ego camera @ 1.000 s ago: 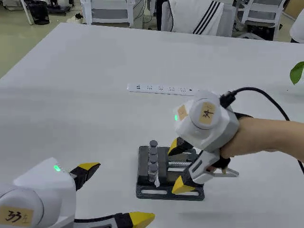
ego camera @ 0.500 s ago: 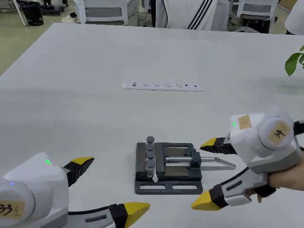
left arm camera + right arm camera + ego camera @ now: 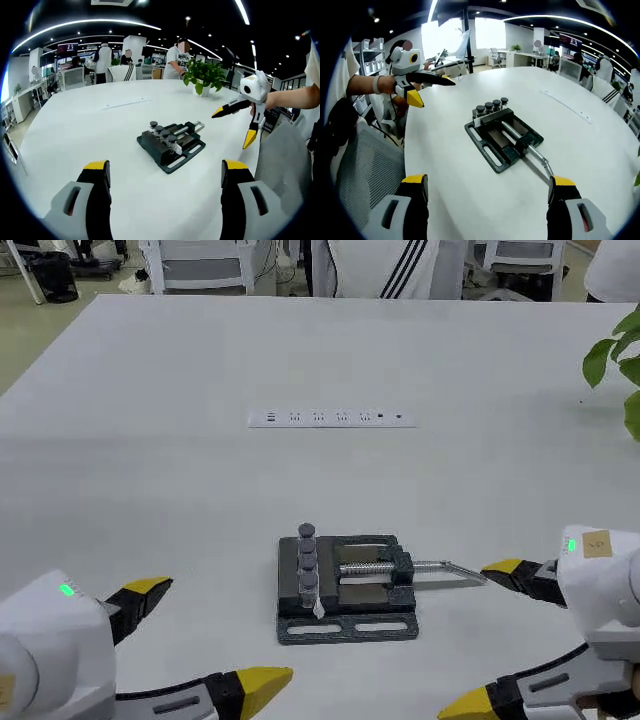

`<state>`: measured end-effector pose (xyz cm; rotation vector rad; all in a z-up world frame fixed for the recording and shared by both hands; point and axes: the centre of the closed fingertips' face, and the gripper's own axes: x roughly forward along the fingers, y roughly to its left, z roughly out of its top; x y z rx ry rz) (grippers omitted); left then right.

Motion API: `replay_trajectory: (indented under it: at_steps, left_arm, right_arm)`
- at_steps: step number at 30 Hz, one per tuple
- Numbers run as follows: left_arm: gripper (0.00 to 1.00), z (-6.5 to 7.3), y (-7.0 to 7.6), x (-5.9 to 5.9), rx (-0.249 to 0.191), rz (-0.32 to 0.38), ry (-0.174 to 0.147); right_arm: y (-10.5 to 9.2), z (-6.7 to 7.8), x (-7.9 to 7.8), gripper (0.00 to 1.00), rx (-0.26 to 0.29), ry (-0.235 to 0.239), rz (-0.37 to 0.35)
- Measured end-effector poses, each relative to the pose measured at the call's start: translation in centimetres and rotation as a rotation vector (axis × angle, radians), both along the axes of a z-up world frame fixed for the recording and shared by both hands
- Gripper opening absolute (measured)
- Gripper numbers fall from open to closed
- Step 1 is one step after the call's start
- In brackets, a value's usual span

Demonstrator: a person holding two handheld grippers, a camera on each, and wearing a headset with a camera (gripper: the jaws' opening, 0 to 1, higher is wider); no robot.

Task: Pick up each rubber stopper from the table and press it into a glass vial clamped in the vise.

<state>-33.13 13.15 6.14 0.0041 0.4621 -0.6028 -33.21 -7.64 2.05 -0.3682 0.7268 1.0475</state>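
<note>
The left gripper (image 3: 220, 631) and right gripper (image 3: 470, 637) hang at the bottom corners, jaws open, empty; a careless swing could knock the stoppered vials (image 3: 307, 575).

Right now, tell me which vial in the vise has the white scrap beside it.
The vial lowest in the head view's row; the other three have none.

Vise (image 3: 345, 587): we find it on the table (image 3: 180, 470), toward our near edge, between the two grippers.
Vials (image 3: 307, 565): in a row at the vise's left end, running front to back.
Vise handle (image 3: 450, 570): sticks out to the right.
Power strip (image 3: 330, 418): behind the vise, well apart.
Left gripper (image 3: 207, 633): front-left of the vise.
Right gripper (image 3: 482, 635): front-right, near the handle's tip.
Plant (image 3: 612, 350): we see it at the far right.
</note>
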Motion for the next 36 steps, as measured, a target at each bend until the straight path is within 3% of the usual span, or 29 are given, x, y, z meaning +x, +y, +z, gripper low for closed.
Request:
replay_trajectory:
  at_steps: [9,36]
  left_arm:
    - [0.99,-0.2,0.3,-0.6,0.021,0.012,0.016]
    - [0.99,-1.3,0.7,-1.2,0.034,-0.003,0.064]
  right_arm:
    - [-0.7,-0.2,-0.7,0.99,0.01,0.006,-0.036]
    - [-2.1,-0.7,-0.4,0.99,0.028,0.027,-0.093]
